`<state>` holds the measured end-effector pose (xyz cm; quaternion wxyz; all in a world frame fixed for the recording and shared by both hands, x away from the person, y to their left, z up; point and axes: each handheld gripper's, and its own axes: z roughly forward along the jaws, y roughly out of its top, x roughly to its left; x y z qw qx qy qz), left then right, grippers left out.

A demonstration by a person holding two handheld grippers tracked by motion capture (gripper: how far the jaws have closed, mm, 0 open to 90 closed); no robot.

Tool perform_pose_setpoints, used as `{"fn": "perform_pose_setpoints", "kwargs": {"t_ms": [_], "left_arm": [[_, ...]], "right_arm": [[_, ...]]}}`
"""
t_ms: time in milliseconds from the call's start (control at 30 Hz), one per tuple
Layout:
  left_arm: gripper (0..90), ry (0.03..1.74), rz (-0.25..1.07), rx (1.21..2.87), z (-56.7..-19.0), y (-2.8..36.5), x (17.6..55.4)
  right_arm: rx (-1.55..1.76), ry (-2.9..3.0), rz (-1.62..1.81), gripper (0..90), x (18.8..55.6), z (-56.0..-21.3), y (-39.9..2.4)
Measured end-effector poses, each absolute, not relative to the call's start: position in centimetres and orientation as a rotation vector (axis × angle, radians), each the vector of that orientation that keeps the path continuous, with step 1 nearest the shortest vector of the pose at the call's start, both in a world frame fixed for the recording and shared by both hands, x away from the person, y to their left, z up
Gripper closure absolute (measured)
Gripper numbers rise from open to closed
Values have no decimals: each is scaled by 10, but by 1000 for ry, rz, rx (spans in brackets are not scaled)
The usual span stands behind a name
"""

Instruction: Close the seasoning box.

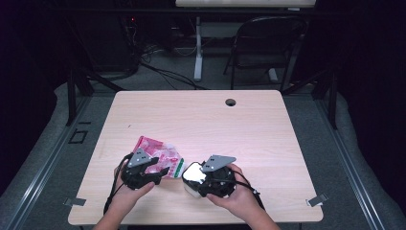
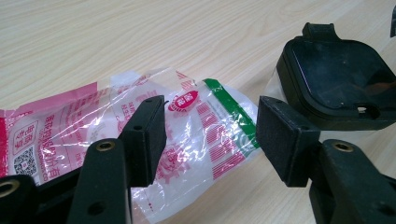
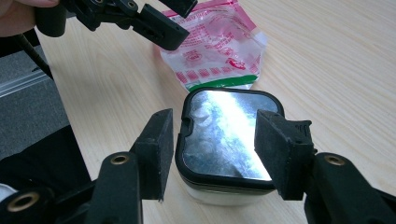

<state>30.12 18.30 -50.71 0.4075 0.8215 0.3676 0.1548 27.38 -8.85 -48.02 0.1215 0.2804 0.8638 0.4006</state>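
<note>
On the wooden counter [image 1: 249, 120], a crumpled pink-and-clear plastic bag [image 1: 160, 155] with a green strip at its mouth is lying near the person's edge, just beside a small lidded container [image 1: 192, 178] with a black rim and a glossy lid.

The left tool [image 2: 210, 135] is hovering over the bag with its jaws standing wide; in the left gripper view the bag is showing between and below the pads, and the pads are not pressing on it.

The right tool [image 3: 212, 149] is straddling the container, its jaws spread wide on either side of the lid, the pads standing just clear of the container's walls. Whether they are touching is hard to tell.
</note>
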Motion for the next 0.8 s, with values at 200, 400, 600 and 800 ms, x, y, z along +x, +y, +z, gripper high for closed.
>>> {"fn": "perform_pose_setpoints", "kwargs": {"t_ms": [200,400,600,800], "left_arm": [[426,935,390,2064,-508,184,302],[427,940,394,2060,-508,185,303],[426,949,391,2058,-509,188,304],[426,965,397,2046,-509,191,305]], "right_arm": [[835,2515,1172,477,276,-479,-92],[871,2501,1180,475,280,-477,-99],[904,2488,1177,476,283,-478,-105],[939,2461,1191,480,287,-476,-113]]}}
